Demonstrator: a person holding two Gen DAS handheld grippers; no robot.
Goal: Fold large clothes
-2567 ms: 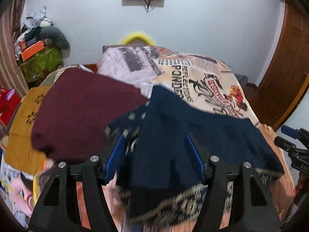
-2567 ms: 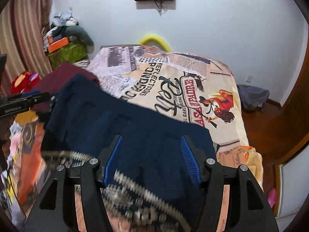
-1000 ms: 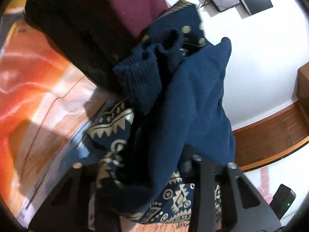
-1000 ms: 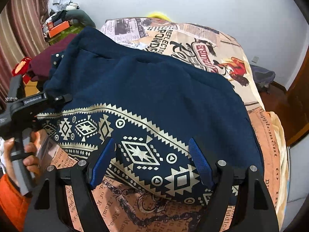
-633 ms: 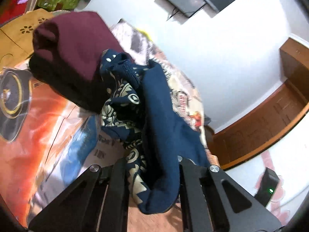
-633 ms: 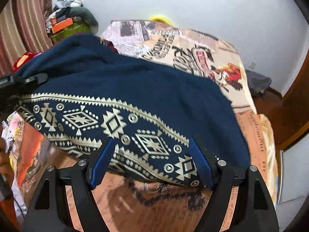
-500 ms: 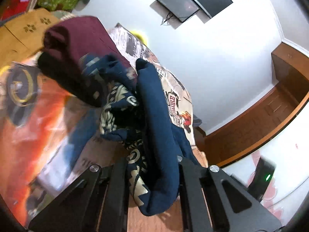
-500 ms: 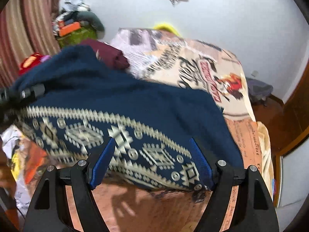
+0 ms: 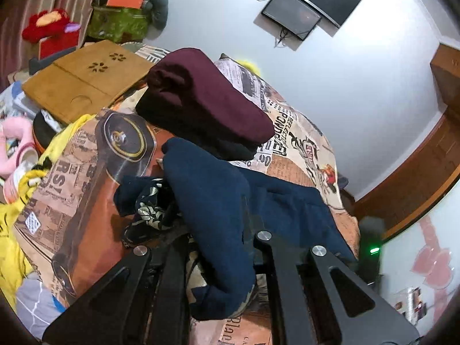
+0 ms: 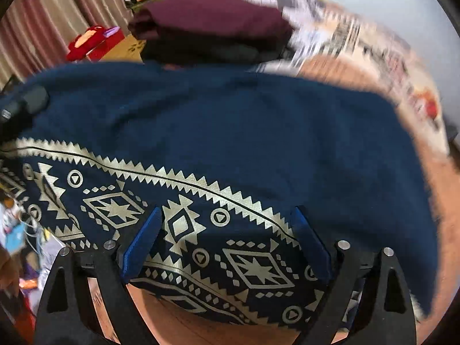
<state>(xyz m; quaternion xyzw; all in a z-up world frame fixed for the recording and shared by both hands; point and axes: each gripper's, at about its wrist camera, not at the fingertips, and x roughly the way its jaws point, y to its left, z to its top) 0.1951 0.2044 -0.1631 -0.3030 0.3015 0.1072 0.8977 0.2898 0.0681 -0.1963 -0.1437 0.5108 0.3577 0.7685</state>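
The dark blue sweater (image 10: 244, 132) lies spread across the bed (image 9: 86, 172), and it has a band of pale zigzag and diamond shapes along one edge. A thick fold of the dark blue sweater (image 9: 212, 207) is bunched up in the left gripper (image 9: 212, 247), and its fingers are closed tight on that fold. Some of the patterned part hangs crumpled beside that fold. The right gripper (image 10: 227, 241) is above the patterned band, pointing down at it. Its blue fingers (image 10: 141, 241) are wide apart and are opening more, and they do not pinch the cloth. The band lies under and between them. Behind the sweater, a dark red folded garment (image 9: 207, 100) sits on top of a black folded one on the bed. The bed has a cover with newspaper pictures and orange patches. To the left, a flat wooden board (image 9: 83, 80) with flower-shaped holes rests at the edge of the bed. Farther back there is a green box (image 9: 118, 26) and a red soft toy (image 9: 46, 24). A dark screen (image 9: 290, 14) hangs on the white wall.
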